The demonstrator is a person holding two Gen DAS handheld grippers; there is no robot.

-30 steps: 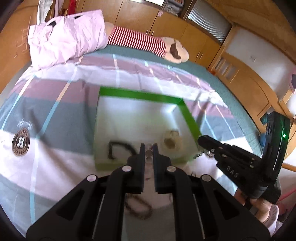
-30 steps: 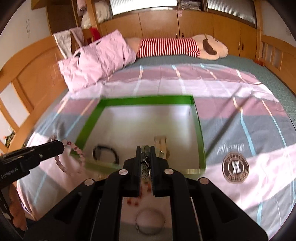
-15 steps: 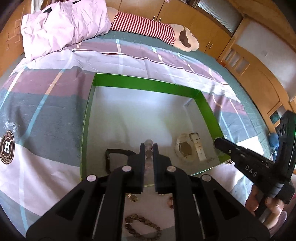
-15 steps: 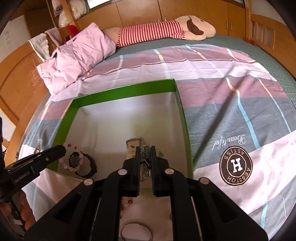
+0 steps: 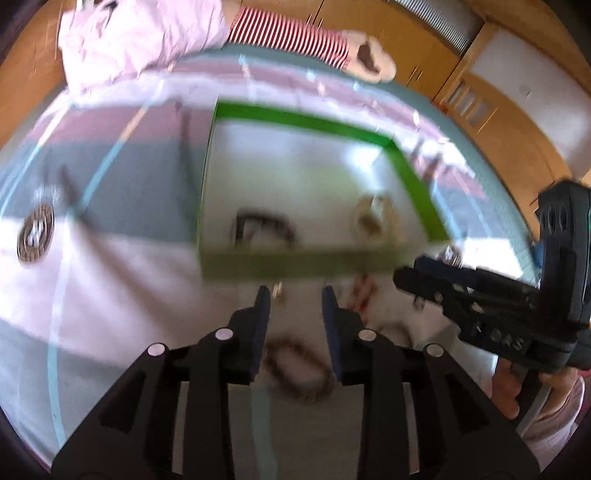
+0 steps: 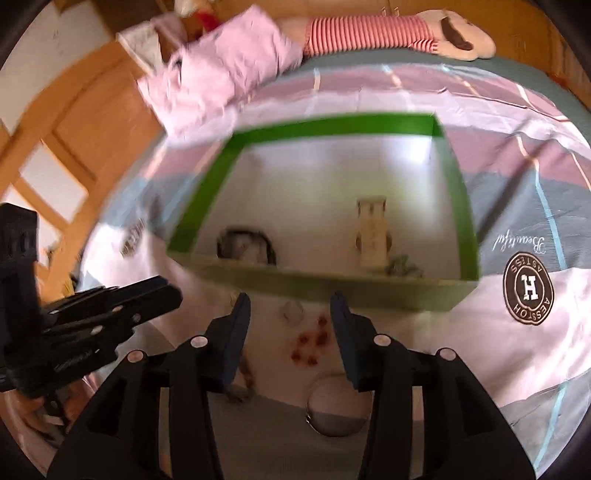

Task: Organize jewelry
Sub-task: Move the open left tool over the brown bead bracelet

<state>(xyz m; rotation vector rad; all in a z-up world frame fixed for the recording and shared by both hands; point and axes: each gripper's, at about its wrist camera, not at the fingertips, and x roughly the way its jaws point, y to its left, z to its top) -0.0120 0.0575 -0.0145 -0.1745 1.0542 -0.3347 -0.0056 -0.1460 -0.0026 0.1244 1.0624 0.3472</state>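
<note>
- Wooden cupboards point(image 5: 424, 40) are seen behind a bed point(image 6: 509, 354) covered in pink, grey and white bedding; a pink pillow point(image 6: 221, 77) and a striped plush toy point(image 6: 373, 35) lie at its head.
- A green tray point(image 6: 325, 125) is set on the bed; both views are blurred.
- Inside the tray, a dark bracelet point(image 6: 245, 245) is seen by the near wall, a pale watch point(image 6: 373, 236) to its right, and a small greenish piece point(image 6: 402, 266) just beside the watch.
- In front of the tray, red beads point(image 6: 312, 339), a silver bangle point(image 6: 338, 413) and a brown chain point(image 5: 299, 369) lie on the bedding.
- The left gripper point(image 5: 295, 299) is held in front of the tray, jaws parted and holding nothing.
- The right gripper point(image 6: 290, 314) is held above the red beads, jaws wide apart and holding nothing.
</note>
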